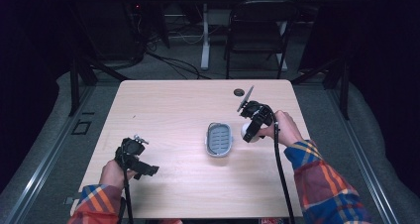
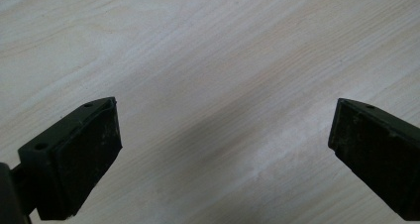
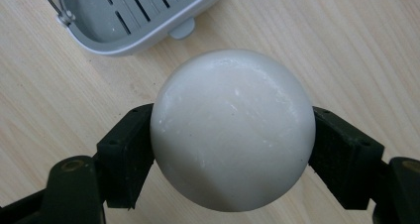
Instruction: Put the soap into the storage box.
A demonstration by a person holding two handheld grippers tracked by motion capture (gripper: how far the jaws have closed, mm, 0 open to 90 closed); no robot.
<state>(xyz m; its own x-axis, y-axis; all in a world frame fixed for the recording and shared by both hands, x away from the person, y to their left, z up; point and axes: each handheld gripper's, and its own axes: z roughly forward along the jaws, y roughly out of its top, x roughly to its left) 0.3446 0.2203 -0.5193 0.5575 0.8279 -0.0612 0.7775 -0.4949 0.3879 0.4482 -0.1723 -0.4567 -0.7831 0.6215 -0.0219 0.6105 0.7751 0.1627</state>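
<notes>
A round white soap bar (image 3: 233, 130) is clamped between the jaws of my right gripper (image 3: 233, 149), held a little above the table. In the high view that gripper (image 1: 251, 131) and the white soap bar (image 1: 246, 132) hang just right of a grey slotted soap dish (image 1: 219, 139), which lies empty at the table's middle. The same grey dish (image 3: 133, 16) fills the upper left of the right gripper view. My left gripper (image 1: 148, 170) hovers low over the front left of the table. Its jaws (image 2: 223, 144) stand wide apart over bare wood.
The light wooden table (image 1: 168, 110) has a small dark grommet hole (image 1: 239, 91) near its far edge. Behind the table stand a black folding chair (image 1: 257, 30) and a white desk leg (image 1: 205, 35), with cables on the floor.
</notes>
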